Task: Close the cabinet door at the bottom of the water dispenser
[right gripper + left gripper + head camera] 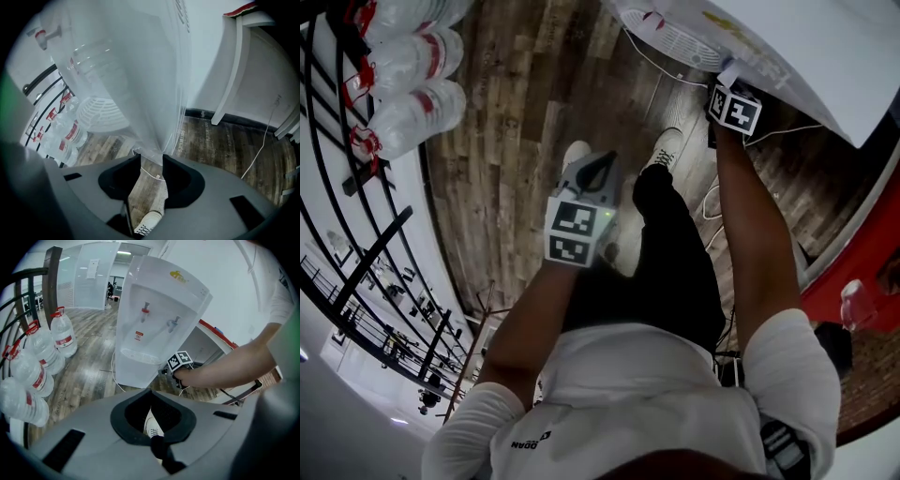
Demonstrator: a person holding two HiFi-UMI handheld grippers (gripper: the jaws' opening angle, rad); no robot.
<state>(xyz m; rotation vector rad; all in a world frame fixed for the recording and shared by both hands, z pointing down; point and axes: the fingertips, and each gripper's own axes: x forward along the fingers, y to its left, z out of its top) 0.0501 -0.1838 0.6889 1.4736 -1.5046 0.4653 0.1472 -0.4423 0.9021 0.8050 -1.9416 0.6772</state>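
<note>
At the lower corner of the tall white plastic water dispenser (154,310), the right gripper (150,159) points downward with its jaws apart, clasping nothing. The edge of the white cabinet door (171,117) runs down to just above the gap between the tips. Contact cannot be made out, nor whether the door is ajar. The left gripper (150,392) hangs well apart over the brown wood-plank floor (525,103), jaws closed together and empty. A white sneaker (153,427) shows through the loop of its pads. Clear plastic water bottles with red labels (61,336) sit beside a black metal railing (50,282).
</note>
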